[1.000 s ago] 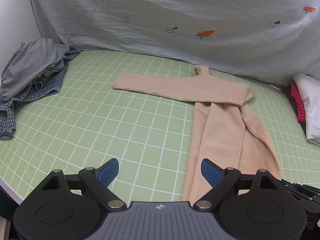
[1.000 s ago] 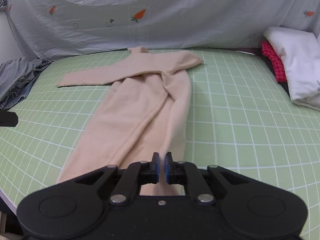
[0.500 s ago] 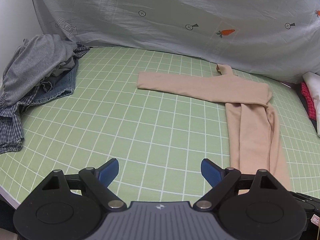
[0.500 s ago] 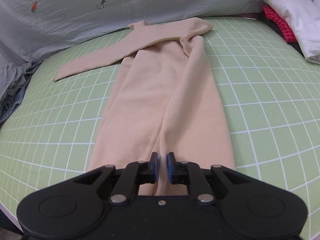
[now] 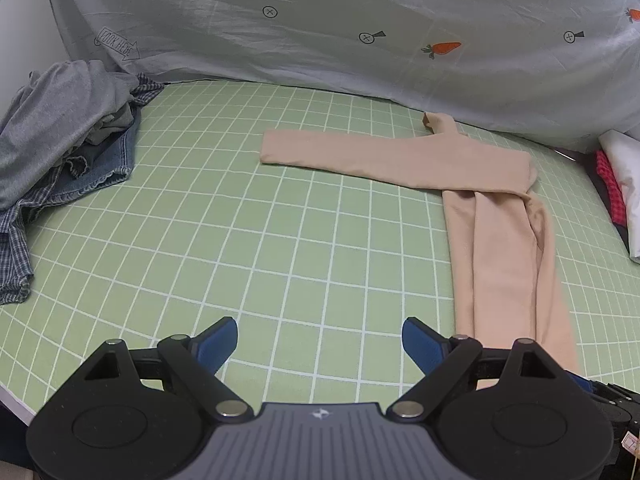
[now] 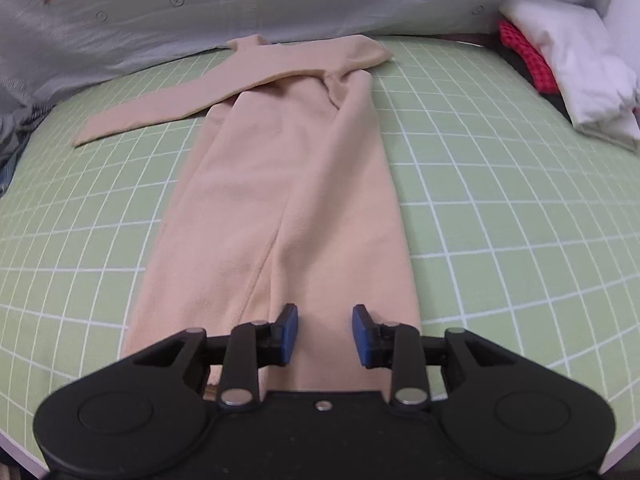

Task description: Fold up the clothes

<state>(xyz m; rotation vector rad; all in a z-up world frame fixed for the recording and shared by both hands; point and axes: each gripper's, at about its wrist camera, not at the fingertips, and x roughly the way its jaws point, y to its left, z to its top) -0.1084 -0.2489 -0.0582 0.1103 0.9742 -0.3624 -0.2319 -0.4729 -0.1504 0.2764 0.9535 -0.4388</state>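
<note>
A beige long-sleeved garment [image 6: 288,184] lies flat on the green grid mat [image 6: 500,200], its body folded into a narrow strip with one sleeve stretched out to the left [image 5: 340,152]. My right gripper [image 6: 325,334] is open just above the garment's near hem, holding nothing. My left gripper [image 5: 320,340] is open wide over bare mat [image 5: 240,240], to the left of the garment's body [image 5: 504,256].
A heap of grey, denim and plaid clothes [image 5: 60,140] lies at the mat's far left. White and red folded items [image 6: 568,72] sit at the far right. A grey printed sheet [image 5: 360,20] hangs along the back. The mat's near edge is close below both grippers.
My right gripper has opened and let go of the garment's folded edge, which now lies flat. My left gripper has moved left, away from the garment.
</note>
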